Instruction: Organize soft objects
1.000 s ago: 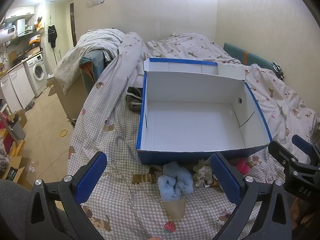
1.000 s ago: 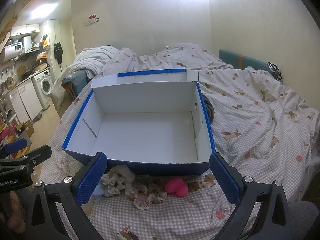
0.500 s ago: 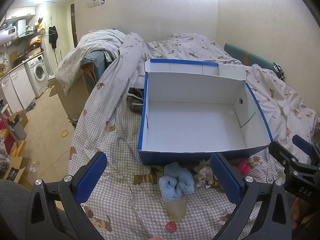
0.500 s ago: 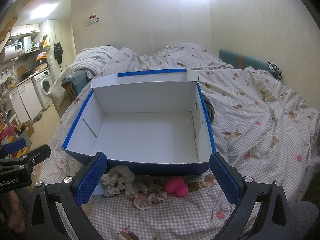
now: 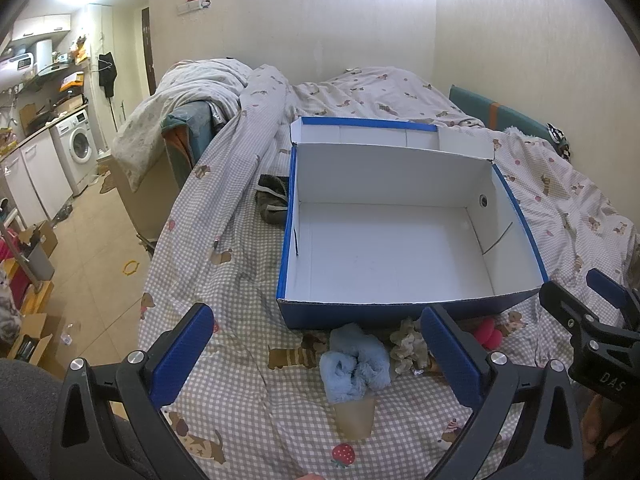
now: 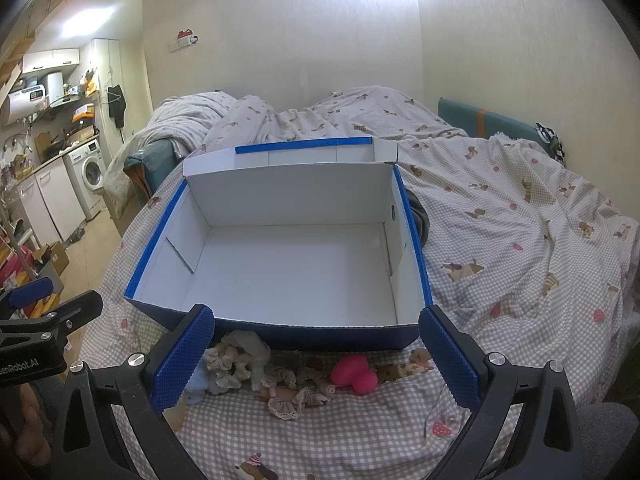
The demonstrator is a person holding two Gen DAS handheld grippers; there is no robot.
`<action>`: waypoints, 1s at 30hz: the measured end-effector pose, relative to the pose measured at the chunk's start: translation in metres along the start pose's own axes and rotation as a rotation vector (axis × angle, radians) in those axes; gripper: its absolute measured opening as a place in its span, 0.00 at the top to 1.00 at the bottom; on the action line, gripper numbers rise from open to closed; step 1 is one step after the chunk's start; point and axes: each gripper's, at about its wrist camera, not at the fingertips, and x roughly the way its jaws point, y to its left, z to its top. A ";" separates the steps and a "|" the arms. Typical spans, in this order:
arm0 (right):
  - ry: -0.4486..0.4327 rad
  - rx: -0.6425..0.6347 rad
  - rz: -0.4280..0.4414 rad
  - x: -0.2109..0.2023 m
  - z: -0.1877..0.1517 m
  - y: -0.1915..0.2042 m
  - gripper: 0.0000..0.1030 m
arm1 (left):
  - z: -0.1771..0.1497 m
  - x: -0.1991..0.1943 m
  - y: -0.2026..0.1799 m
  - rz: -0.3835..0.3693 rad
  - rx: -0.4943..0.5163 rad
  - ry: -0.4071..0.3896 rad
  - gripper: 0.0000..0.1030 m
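Observation:
An open blue box [image 5: 400, 312] with a white, empty inside sits on the bed; it also shows in the right wrist view [image 6: 320, 336]. In front of it lie a fluffy light-blue item [image 5: 356, 364], cream scrunchies [image 5: 408, 346] [image 6: 236, 356], a pink soft item [image 5: 488, 332] [image 6: 354, 376] and a lacy brown scrunchie [image 6: 292, 398]. My left gripper [image 5: 316, 356] is open, above the blue item. My right gripper [image 6: 316, 356] is open, above the scrunchies and the pink item.
The bed has a checked sheet [image 6: 520, 248] and a bunched duvet [image 5: 360, 92] at the back. A dark cloth [image 5: 272, 200] lies left of the box. The bed's left edge drops to a tiled floor [image 5: 92, 240] with boxes and a washing machine [image 5: 80, 148].
The left view has shifted very slightly; the box and the soft items have not moved. Both grippers stay open.

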 end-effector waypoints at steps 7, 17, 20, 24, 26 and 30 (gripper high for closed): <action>0.001 0.001 0.001 -0.001 0.000 0.000 0.00 | 0.000 0.000 0.001 -0.001 0.001 0.000 0.00; 0.002 0.002 0.000 -0.001 0.000 -0.001 0.00 | 0.000 0.001 0.002 -0.002 0.001 0.006 0.00; 0.002 0.002 0.001 -0.001 0.000 0.000 0.00 | 0.000 0.001 0.001 -0.001 0.002 0.005 0.00; 0.003 0.002 0.000 0.001 0.000 0.001 0.00 | 0.000 0.001 0.000 -0.001 0.002 0.006 0.00; 0.003 0.002 0.000 0.002 -0.001 0.002 0.00 | -0.001 0.002 0.000 -0.001 0.003 0.006 0.00; 0.004 0.003 0.000 0.001 0.000 0.002 0.00 | -0.001 0.002 0.000 -0.001 0.002 0.005 0.00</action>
